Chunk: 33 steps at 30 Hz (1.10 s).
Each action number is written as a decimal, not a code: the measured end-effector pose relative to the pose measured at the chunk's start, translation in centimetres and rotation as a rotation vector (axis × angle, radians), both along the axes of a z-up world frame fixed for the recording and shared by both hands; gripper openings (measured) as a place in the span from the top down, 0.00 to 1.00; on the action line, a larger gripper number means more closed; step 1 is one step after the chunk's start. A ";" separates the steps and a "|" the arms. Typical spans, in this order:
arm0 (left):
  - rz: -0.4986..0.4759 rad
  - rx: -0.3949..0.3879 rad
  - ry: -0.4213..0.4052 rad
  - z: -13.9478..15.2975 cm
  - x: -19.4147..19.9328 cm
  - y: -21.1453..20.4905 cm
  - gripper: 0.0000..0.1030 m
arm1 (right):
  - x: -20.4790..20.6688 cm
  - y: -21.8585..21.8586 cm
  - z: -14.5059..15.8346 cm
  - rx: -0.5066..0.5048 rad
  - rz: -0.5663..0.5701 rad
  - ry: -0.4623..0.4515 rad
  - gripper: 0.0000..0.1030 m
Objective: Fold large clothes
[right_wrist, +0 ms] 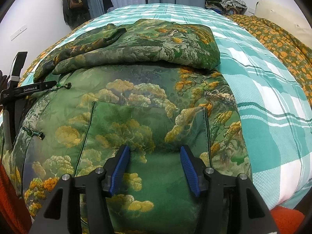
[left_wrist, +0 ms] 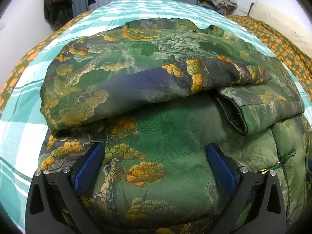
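A large green padded jacket (left_wrist: 165, 136) with orange and gold tree patterns lies on the bed, both sleeves folded across its upper half. My left gripper (left_wrist: 154, 152) is open just above the jacket's lower left part, holding nothing. My right gripper (right_wrist: 155, 153) is open over the jacket (right_wrist: 136, 97), its fingers either side of a patch pocket (right_wrist: 148, 128), holding nothing. The left gripper's body also shows at the left edge of the right wrist view (right_wrist: 17, 91). Knot buttons (right_wrist: 62, 85) mark the front closure.
The bed has a teal and white checked sheet (right_wrist: 273, 117) and an orange-flowered green blanket (right_wrist: 282, 44) along its right side. A clothes pile (right_wrist: 226, 2) sits at the far end, hung clothes (right_wrist: 72, 2) by the curtain. Red fabric (right_wrist: 286, 218) lies at the near edge.
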<state>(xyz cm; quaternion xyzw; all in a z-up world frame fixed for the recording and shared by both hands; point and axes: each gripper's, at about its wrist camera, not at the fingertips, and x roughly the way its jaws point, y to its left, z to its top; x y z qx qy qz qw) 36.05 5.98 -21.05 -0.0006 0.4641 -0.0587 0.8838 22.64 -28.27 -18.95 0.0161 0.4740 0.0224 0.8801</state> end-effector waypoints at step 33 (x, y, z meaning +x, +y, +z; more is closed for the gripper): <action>0.000 0.000 0.000 0.0 0.1 0.1 0.00 | -0.3 0.1 -0.3 -0.004 0.010 -0.030 0.45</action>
